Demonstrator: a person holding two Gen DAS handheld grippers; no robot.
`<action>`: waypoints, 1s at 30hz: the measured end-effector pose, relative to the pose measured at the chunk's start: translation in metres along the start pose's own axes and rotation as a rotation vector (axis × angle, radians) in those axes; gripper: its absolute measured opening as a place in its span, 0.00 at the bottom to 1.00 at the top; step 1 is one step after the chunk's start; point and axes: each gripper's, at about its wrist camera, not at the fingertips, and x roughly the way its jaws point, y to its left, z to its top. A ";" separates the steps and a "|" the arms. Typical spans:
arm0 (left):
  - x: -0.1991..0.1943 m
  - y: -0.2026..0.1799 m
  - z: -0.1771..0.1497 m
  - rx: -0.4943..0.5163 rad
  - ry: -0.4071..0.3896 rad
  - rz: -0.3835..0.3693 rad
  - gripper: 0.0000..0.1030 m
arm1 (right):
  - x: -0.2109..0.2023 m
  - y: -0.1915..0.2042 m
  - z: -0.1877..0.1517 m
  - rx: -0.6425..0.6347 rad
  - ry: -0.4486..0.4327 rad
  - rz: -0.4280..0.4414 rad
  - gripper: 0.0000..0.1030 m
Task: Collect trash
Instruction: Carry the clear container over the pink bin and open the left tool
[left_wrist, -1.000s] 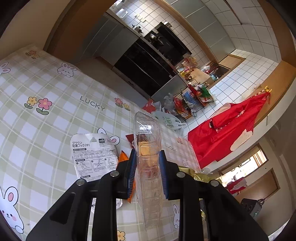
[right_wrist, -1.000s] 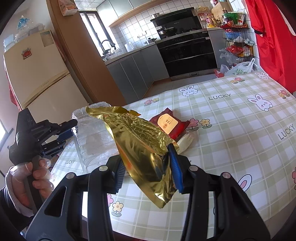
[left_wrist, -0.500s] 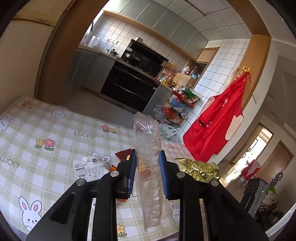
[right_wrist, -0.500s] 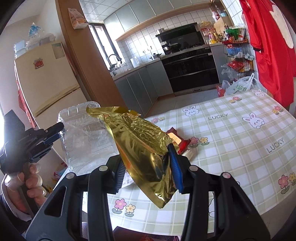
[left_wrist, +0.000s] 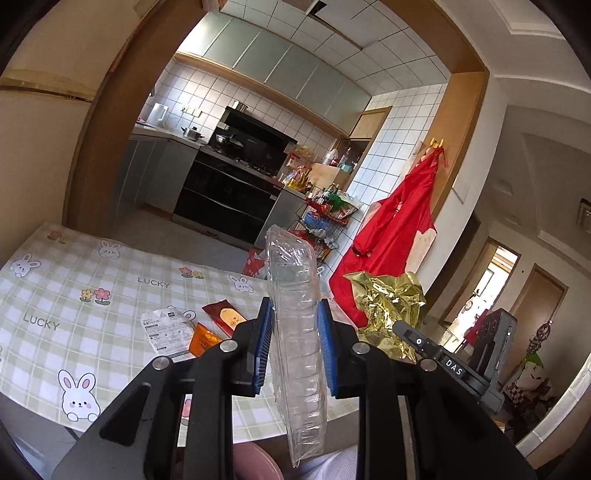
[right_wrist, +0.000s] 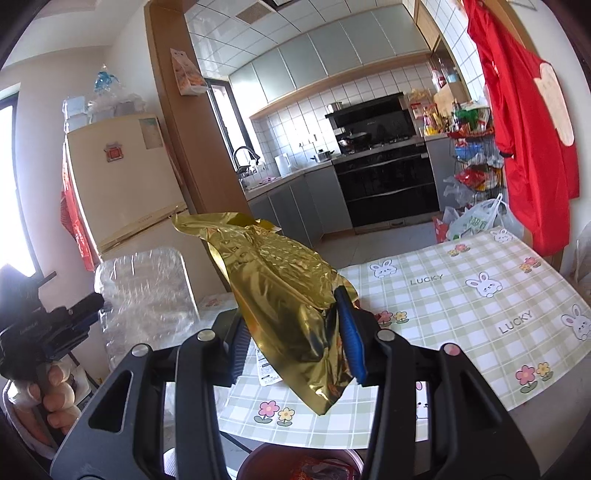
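- Above the near edge of the checked tablecloth (left_wrist: 110, 273), the left gripper (left_wrist: 294, 343) is clamped on a clear plastic tray (left_wrist: 295, 332), which stands on edge between the blue pads and sticks out above and below them.
- Beside it, the right gripper (right_wrist: 295, 343) pinches a crumpled gold foil bag (right_wrist: 284, 299); the bag rises past the fingers and hangs a little below them.
- From the left wrist view the foil bag (left_wrist: 388, 310) shows just right of the tray, held clear of the table.
- From the right wrist view the tray (right_wrist: 144, 295) is at far left, gripped by the left tool in the person's hand (right_wrist: 48, 395).
- On the cloth lie a white printed card (left_wrist: 166, 332), an orange wrapper (left_wrist: 203, 339) touching it, and a dark red packet (left_wrist: 225, 315) just beyond.
- Below the right gripper, a round reddish bin rim (right_wrist: 295, 461) shows at the frame's bottom edge, with red wrappers inside.
- A red apron (left_wrist: 391, 236) hangs on the wall beyond the table.
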 end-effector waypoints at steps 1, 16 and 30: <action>-0.006 -0.002 -0.003 -0.006 0.000 -0.001 0.23 | -0.006 0.003 0.001 -0.003 -0.004 0.000 0.43; 0.007 -0.013 -0.048 -0.023 0.137 -0.031 0.05 | -0.036 0.012 0.002 -0.034 -0.026 -0.010 0.43; 0.050 -0.016 -0.062 0.004 0.274 -0.041 0.05 | -0.017 -0.013 -0.007 0.018 0.012 -0.021 0.43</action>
